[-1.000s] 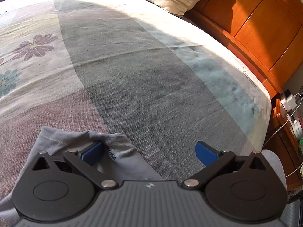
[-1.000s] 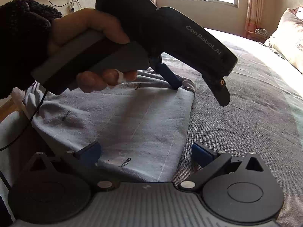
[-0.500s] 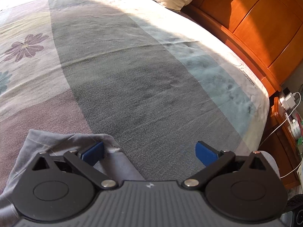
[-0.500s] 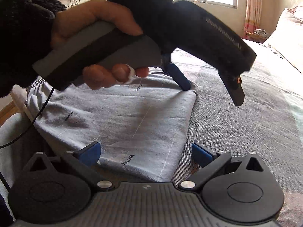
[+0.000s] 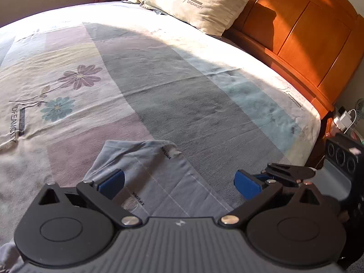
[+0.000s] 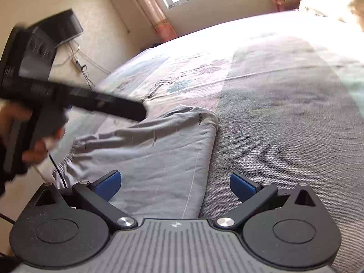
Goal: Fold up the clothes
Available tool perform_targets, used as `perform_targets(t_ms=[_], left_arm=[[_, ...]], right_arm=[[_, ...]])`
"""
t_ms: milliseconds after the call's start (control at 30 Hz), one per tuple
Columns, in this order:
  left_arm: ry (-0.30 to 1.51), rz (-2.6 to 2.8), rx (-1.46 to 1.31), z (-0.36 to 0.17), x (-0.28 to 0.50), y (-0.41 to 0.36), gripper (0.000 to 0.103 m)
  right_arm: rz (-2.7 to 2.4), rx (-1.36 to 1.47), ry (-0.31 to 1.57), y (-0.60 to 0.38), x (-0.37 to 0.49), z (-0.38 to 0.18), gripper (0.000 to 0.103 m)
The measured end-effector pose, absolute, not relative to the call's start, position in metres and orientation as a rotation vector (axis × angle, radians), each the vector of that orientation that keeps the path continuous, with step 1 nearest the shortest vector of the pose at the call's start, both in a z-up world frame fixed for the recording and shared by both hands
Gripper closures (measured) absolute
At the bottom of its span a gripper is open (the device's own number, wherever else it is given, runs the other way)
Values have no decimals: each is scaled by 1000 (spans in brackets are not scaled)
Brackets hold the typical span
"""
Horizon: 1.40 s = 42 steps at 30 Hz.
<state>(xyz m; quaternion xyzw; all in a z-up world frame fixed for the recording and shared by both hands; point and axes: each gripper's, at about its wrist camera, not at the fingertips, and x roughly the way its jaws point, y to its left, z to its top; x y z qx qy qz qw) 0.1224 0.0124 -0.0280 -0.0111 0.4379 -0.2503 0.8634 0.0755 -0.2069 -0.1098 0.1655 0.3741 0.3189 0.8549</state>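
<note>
Grey garment [image 5: 157, 177]: near end hidden under left hand-held gripper [image 5: 179, 183] body in left wrist view. In right wrist view its waistband end runs behind blurred left hand-held gripper [image 6: 75, 95] and blurred hand [image 6: 34, 145]. Small print on cloth too small to read. Headboard [image 5: 302, 34] cut off by top and right edge. Items on nightstand [image 5: 345, 118] too small to tell.

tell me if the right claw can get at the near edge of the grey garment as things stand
Probably yes. The right claw is open right over the grey garment, which lies flat on the bed, with nothing between. The left claw is off to the side.
</note>
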Motion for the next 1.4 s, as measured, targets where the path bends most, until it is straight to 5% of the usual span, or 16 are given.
perform_targets(t_ms=[200, 633, 833, 1067, 1400], left_arm=[[1020, -459, 49, -43, 94, 44, 1], [1086, -407, -44, -69, 69, 93, 1], [1039, -377, -52, -59, 57, 114, 1], [935, -423, -97, -55, 73, 127, 1], [1032, -315, 20, -67, 48, 142, 1]], right_arm=[[762, 652, 928, -212, 150, -124, 0], [836, 279, 812, -144, 156, -72, 0], [800, 221, 925, -114, 166, -99, 0], [812, 164, 841, -110, 148, -73, 0], [701, 0, 863, -136, 114, -77, 0]])
